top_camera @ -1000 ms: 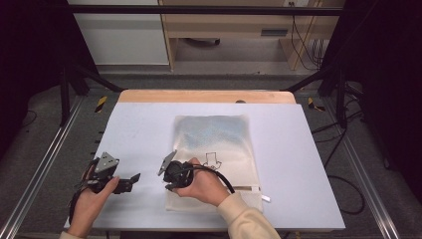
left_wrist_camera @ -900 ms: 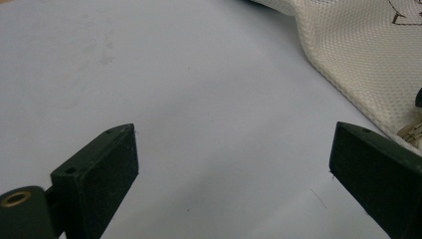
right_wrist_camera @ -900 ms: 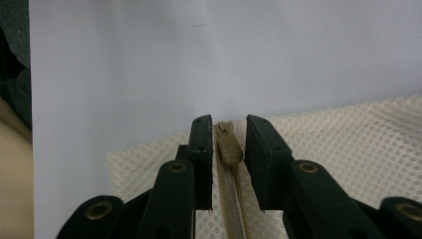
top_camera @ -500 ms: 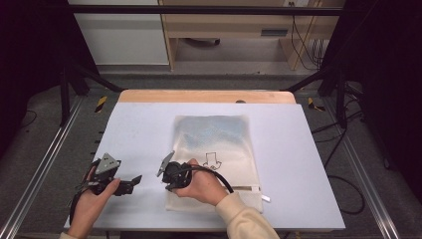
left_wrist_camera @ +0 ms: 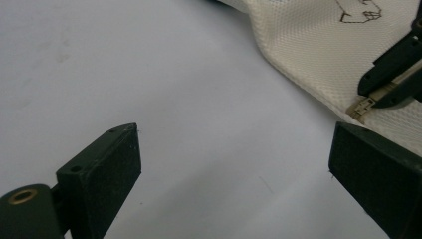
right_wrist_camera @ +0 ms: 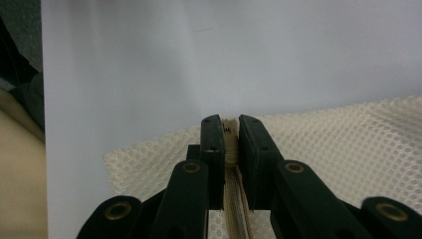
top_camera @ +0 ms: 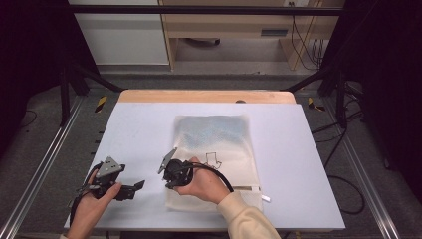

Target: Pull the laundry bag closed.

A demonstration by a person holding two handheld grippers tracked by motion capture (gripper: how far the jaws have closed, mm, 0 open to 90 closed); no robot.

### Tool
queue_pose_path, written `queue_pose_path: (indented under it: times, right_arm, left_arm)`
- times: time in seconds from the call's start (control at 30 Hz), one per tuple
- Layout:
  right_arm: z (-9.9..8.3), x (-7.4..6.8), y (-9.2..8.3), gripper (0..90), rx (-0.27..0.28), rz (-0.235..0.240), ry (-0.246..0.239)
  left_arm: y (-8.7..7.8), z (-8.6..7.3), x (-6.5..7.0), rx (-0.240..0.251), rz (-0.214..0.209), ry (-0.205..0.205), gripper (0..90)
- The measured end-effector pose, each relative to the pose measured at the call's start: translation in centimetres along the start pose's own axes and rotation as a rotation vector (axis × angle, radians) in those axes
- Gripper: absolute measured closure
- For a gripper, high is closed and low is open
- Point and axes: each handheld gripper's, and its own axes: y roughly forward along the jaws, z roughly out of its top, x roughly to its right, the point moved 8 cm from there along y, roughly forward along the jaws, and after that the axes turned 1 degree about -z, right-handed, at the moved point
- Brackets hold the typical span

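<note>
A cream mesh bag [top_camera: 214, 159] lay flat a little right of the middle of the white surface [top_camera: 308, 164], its near end towards the person and a small line drawing [top_camera: 213, 160] printed on its top. The right claw [top_camera: 166, 174] was clenched on the zipper [right_wrist_camera: 230, 149] at the bag's near left corner, the tape pinched between the two black jaws in the right gripper view, with the bag's edge just beyond the tips. The left claw [top_camera: 134, 188] was released, its jaws spread wide over bare surface just left of the bag, touching nothing; in the left gripper view the zipper end and the other claw's tips sat near its right jaw. The zipper's other end with its white tab [top_camera: 265, 198] lay at the bag's near right corner. The likely risk was that a pull along the zipper would drag the whole light bag across the smooth surface instead of moving the zipper, since nothing else pinned the fabric; the mesh could also bunch and jam. A thin grip on the tape might slip free. There was plenty of open room on the left and far side of the surface, but the bag's near end lay close to the near edge, so a tug towards the person could pull it over.
</note>
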Motion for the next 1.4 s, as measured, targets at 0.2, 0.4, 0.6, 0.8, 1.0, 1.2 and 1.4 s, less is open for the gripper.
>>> queue_pose_path:
  times: [0.2,0.4,0.6,0.8,1.0,1.2,1.4]
  right_arm:
    - [0.1,0.2,-0.5,81.4,0.024,0.001,0.011]
    - [0.1,0.1,-0.5,81.5,0.030,-0.003,0.001]
    - [0.2,0.1,-0.7,81.5,0.044,0.000,0.008]
    - [0.3,0.2,-1.0,81.5,0.060,0.000,0.008]
    - [0.4,0.2,-1.2,81.5,0.070,-0.002,0.008]
    - [0.4,0.2,-1.5,81.5,0.080,-0.005,0.010]
    - [0.6,0.2,-1.9,81.6,0.092,-0.016,0.011]
  left_arm:
    - [0.6,0.3,2.2,0.002,-0.087,0.003,11.9]
    - [1.1,0.8,3.8,0.013,-0.152,-0.024,12.4]
    - [2.1,0.8,5.4,-0.004,-0.219,-0.052,15.0]
    - [2.8,1.0,6.8,-0.002,-0.269,-0.077,20.0]
    - [3.4,0.9,7.1,-0.016,-0.274,-0.082,22.0]
    - [3.9,0.8,7.3,-0.035,-0.271,-0.082,27.1]
    - [4.1,0.6,7.4,-0.045,-0.307,-0.108,34.8]
